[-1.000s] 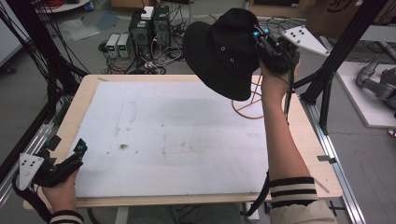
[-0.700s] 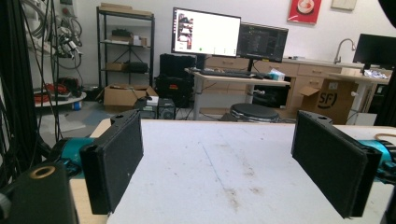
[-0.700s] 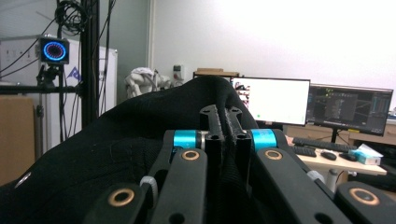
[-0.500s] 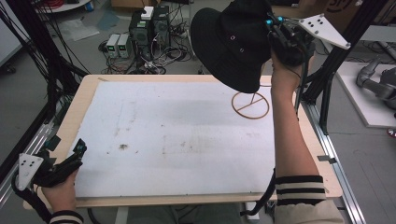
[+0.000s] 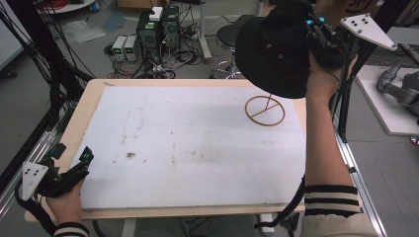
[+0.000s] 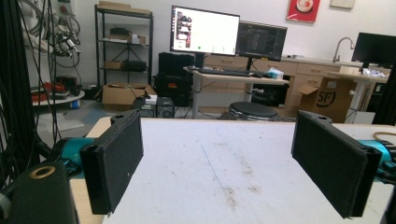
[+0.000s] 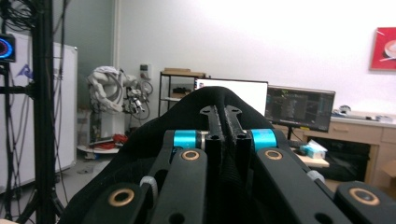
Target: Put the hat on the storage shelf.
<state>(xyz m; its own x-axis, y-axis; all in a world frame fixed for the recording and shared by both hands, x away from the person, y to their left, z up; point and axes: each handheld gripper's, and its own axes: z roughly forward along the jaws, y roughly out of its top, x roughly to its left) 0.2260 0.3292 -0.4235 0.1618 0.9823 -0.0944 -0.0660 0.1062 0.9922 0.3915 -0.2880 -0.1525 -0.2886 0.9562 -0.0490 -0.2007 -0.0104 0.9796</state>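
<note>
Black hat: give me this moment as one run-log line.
right gripper: shut on black hat, held high above wooden ring stand | left gripper: open, at near-left table edge

hat (image 5: 276, 52) above ring stand (image 5: 265, 110), table (image 5: 89, 98) right

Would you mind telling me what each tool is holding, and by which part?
The right tool pinches the black hat by its brim. The left tool is open, holding nothing.
</note>
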